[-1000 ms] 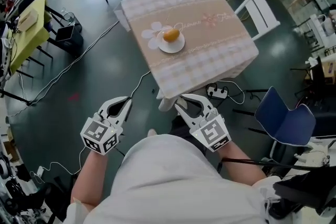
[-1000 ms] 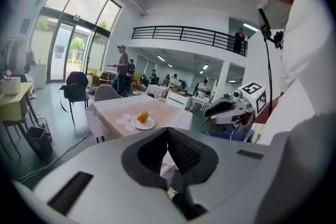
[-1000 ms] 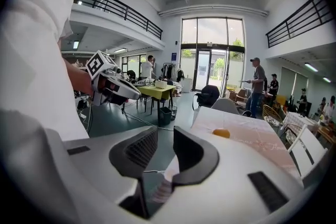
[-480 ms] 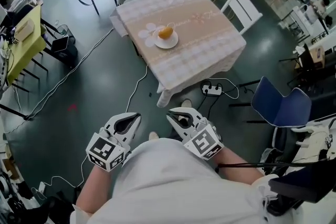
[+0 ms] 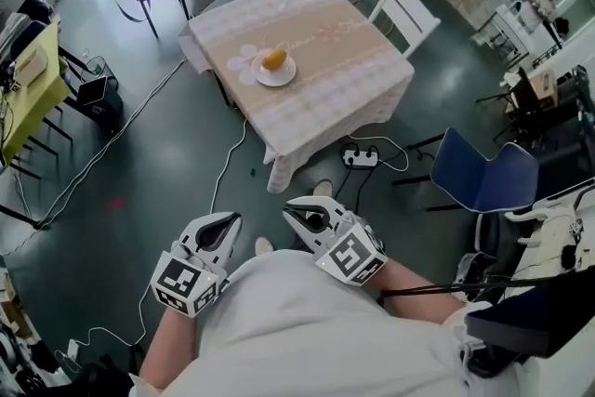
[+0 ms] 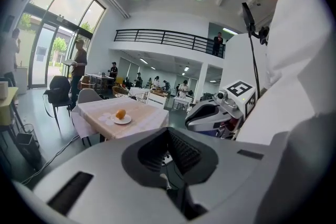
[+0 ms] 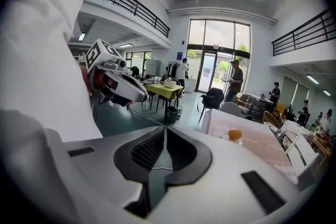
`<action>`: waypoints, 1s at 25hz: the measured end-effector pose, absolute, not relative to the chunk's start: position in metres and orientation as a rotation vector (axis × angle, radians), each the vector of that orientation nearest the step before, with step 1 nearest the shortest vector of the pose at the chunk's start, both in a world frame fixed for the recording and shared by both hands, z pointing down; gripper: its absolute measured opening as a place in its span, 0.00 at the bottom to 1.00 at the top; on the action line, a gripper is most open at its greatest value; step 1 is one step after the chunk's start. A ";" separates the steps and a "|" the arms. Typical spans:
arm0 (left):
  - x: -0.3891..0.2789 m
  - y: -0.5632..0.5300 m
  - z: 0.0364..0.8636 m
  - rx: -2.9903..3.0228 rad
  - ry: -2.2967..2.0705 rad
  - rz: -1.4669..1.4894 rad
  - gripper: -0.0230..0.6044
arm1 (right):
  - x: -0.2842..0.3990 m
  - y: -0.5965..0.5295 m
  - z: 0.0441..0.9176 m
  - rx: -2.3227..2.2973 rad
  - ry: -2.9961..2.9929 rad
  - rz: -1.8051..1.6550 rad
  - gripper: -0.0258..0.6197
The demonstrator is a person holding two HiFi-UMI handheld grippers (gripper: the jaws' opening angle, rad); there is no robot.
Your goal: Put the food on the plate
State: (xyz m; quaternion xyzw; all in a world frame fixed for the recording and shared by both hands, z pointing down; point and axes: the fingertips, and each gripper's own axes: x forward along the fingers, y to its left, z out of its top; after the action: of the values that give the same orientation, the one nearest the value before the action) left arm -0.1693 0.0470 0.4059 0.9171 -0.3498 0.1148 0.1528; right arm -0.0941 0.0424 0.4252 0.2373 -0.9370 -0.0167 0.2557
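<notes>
Jaws on the left gripper (image 5: 231,218) are clenched flat together with nothing in them, unit held low over the floor at the person's waist. Up ahead the orange food (image 5: 273,59) already sits on the white plate (image 5: 276,79), on the cloth-covered table (image 5: 325,60), well apart from both grippers and touched by neither. Just beside the left one, the right gripper (image 5: 288,207) has its jaws closing, tips almost met, nothing between them; a blue chair (image 5: 483,186) stands right of the table.
</notes>
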 end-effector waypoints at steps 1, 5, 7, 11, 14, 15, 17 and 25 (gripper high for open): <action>-0.169 0.049 0.407 2.631 -1.006 0.334 0.05 | -0.093 0.044 0.426 0.643 -2.537 -0.045 0.08; -0.168 0.053 0.413 2.629 -0.995 0.340 0.05 | -0.090 0.047 0.429 0.659 -2.527 -0.062 0.08; -0.165 0.054 0.414 2.633 -0.985 0.344 0.05 | -0.087 0.048 0.430 0.662 -2.525 -0.067 0.07; -0.157 0.055 0.416 2.640 -0.973 0.349 0.05 | -0.081 0.052 0.434 0.665 -2.522 -0.067 0.06; -0.152 0.056 0.416 2.639 -0.960 0.358 0.05 | -0.078 0.053 0.433 0.671 -2.524 -0.066 0.06; -0.151 0.056 0.417 2.639 -0.953 0.362 0.05 | -0.077 0.053 0.432 0.676 -2.525 -0.063 0.06; -0.147 0.056 0.417 2.642 -0.938 0.370 0.05 | -0.073 0.054 0.431 0.690 -2.523 -0.057 0.06; -0.133 0.034 0.416 2.648 -0.901 0.379 0.05 | -0.060 0.035 0.432 0.728 -2.517 -0.030 0.06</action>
State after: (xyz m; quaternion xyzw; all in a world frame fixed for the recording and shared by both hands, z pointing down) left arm -0.1329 0.0342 0.4164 0.9262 -0.3151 0.1326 0.1588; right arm -0.0596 0.0348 0.4322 0.2686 -0.9281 -0.0111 0.2577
